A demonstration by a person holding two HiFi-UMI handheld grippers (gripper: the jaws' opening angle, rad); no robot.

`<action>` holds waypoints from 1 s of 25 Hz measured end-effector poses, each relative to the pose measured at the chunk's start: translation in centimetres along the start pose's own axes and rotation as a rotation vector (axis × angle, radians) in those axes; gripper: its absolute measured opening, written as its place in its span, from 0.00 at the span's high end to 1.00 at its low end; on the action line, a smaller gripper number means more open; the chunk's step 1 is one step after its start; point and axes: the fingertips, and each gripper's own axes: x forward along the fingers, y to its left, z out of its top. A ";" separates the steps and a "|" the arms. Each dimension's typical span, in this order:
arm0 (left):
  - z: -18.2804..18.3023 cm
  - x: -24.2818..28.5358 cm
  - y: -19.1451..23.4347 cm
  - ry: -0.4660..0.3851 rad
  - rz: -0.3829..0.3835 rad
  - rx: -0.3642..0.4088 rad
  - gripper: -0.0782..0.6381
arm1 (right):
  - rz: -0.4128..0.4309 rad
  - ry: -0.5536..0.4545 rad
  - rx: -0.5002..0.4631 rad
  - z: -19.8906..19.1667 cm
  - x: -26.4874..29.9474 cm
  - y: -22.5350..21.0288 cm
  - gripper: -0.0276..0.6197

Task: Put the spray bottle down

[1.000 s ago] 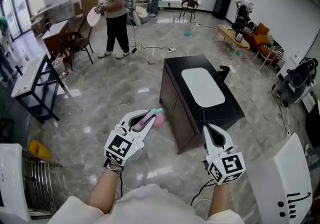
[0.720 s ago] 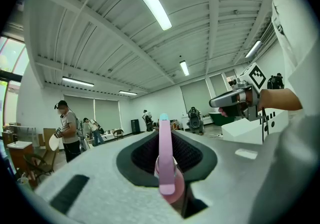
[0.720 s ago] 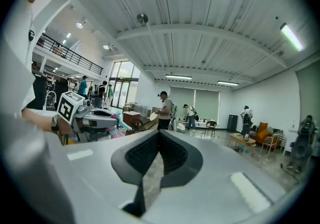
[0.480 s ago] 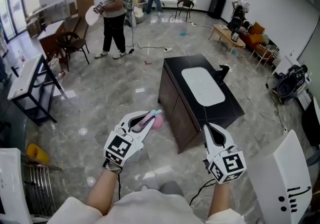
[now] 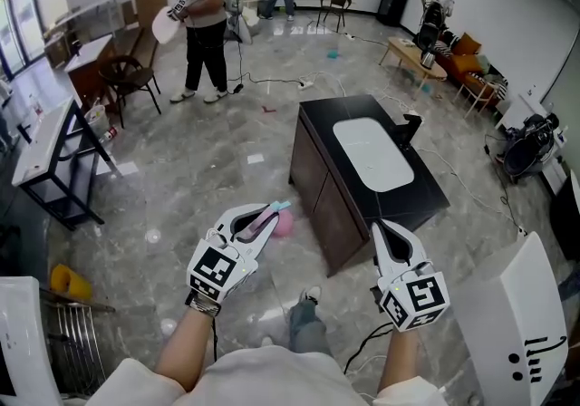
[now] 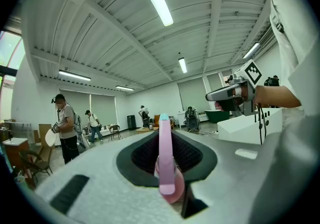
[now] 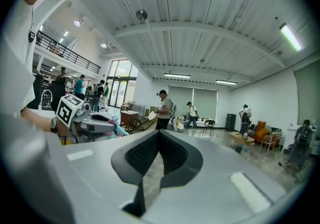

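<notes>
Head view: nearest, the left claw [image 5: 270, 214] is seen clamped on a pink spray bottle [image 5: 285, 223], which is held in the air above the grey floor [image 5: 172, 187], its teal tip pointing away from the person. The right claw [image 5: 379, 230] is held well apart from it, jaws pressed together with nothing between them. Just beyond both, a dark counter [image 5: 421, 205] with a white inset panel [image 5: 372, 155] is seen; the bottle is kept clear of its left side. Farther off, a standing person [image 5: 204, 14] is seen.
</notes>
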 end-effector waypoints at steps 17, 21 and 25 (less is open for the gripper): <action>1.3 14.7 7.9 -0.024 0.029 0.024 0.79 | 0.027 -0.022 -0.013 0.0 11.5 -12.1 0.95; 2.1 19.3 9.3 -0.024 0.027 0.028 0.79 | 0.024 -0.014 -0.013 0.1 13.7 -16.0 0.95; 2.5 22.7 10.6 -0.020 0.037 0.024 0.79 | 0.028 -0.001 -0.030 0.3 15.4 -19.2 0.95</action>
